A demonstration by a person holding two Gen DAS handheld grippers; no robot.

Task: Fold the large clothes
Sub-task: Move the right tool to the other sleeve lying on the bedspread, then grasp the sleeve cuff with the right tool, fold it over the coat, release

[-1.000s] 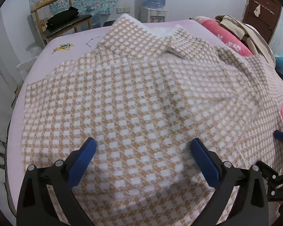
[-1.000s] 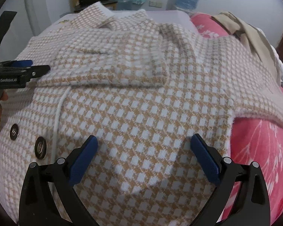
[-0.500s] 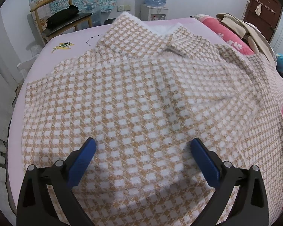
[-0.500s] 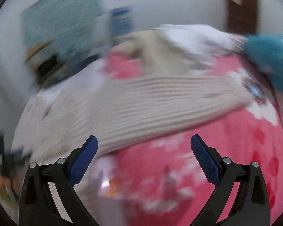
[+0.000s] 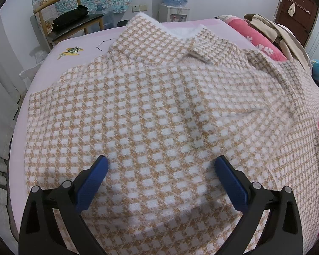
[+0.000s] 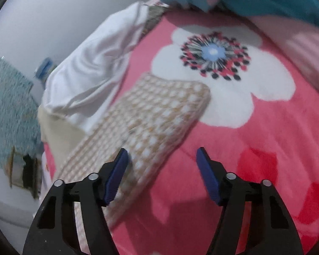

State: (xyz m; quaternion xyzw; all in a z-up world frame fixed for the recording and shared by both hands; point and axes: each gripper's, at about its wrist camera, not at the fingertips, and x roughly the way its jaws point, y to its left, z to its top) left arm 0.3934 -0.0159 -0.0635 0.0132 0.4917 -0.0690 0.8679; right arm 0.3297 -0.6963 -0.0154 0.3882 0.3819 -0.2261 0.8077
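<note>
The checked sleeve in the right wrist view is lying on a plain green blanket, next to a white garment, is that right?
Not quite. The right wrist view shows the checked sleeve on a pink flowered blanket, not a plain green one. The white garment does lie beside it.

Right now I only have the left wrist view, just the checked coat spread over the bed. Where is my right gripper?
Observer: The right gripper hovers over the coat's sleeve end, which lies flat on a pink flowered blanket.
Operator: Has it grabbed the sleeve?
Observer: No. Its jaws have just been closing, but they stand apart and the pads press on nothing. The sleeve's edge lies beneath the gap.
Operator: Anything crowding that cuff?
Observer: A crumpled white garment lies right alongside the sleeve.
</note>
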